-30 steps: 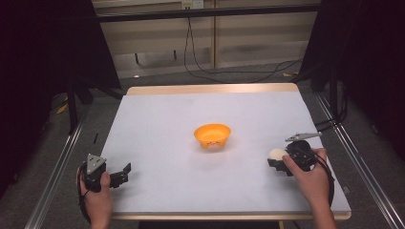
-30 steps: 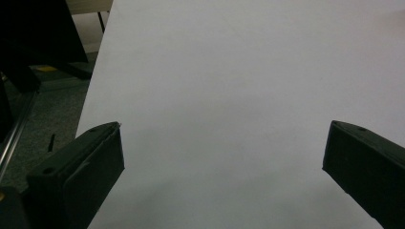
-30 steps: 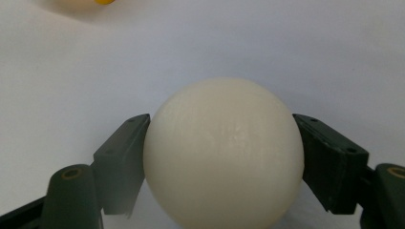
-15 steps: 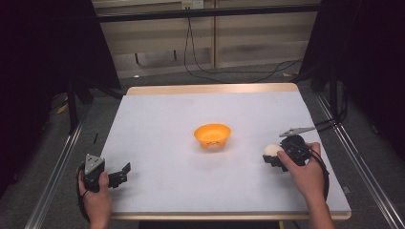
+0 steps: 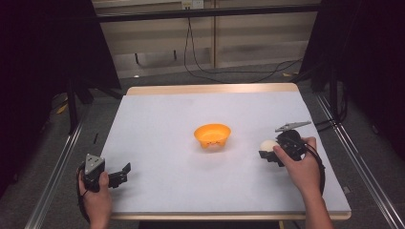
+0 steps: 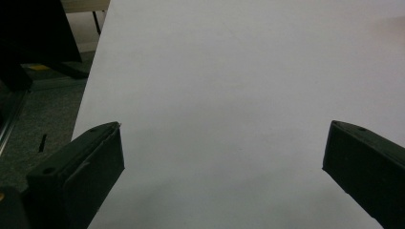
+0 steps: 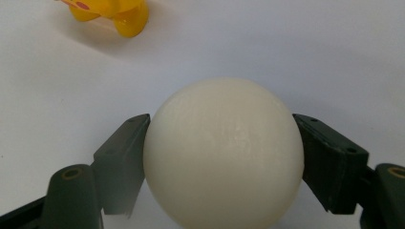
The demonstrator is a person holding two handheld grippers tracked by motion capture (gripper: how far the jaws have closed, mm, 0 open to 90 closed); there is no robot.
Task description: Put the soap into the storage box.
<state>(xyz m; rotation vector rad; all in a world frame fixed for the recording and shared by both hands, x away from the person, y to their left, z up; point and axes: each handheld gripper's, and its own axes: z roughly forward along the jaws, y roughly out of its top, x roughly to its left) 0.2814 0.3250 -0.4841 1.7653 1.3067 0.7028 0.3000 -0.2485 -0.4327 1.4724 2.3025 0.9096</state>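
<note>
An orange bowl (image 5: 212, 135) stands at the middle of the white table (image 5: 191, 109); its lower edge shows as the orange bowl (image 7: 114, 14) at the top left of the right gripper view. My right gripper (image 5: 267, 150) is to the right of it, shut on a cream-white ball (image 5: 268, 145). In the right gripper view both jaws press the sides of the ball (image 7: 223, 152), between the right gripper (image 7: 222, 157) fingertips. My left gripper (image 5: 123, 172) rests near the front left corner, open; the left gripper (image 6: 224, 157) has only bare table between its jaws.
A grey floor with metal rails (image 5: 57, 162) runs along both sides of the table. Cables (image 5: 200, 67) lie on the floor beyond the far edge. A dark stand (image 5: 71, 95) rises at the far left.
My right gripper has carried the ball a little up the picture and leftward, towards the bowl. The left gripper has stayed where it was.
</note>
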